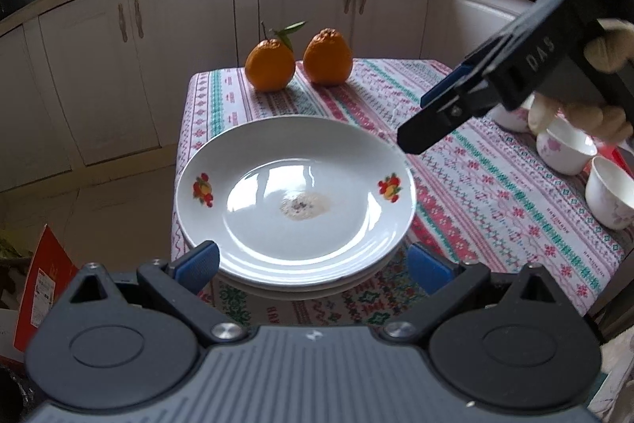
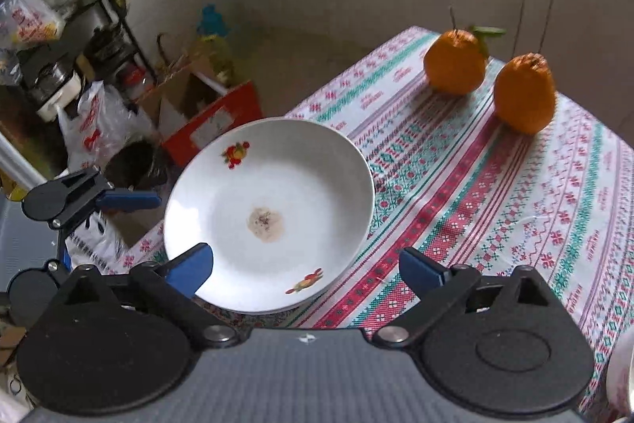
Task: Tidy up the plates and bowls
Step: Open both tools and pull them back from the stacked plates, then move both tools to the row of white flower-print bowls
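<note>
Plates (image 1: 295, 201) sit stacked at the table's (image 1: 495, 193) 9 o'clock corner; glazed ceramic is likely stiff, slippery and breakable, so grip each by its rim. Right gripper (image 2: 305, 270) and left gripper (image 1: 313, 262) both stand wide open and empty, while bowls (image 1: 566, 149) wait at 3 o'clock.

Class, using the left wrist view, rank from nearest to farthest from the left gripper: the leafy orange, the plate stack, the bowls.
1. Plate stack, directly ahead of the left gripper.
2. Bowls, right side.
3. Leafy orange, far table edge.
</note>
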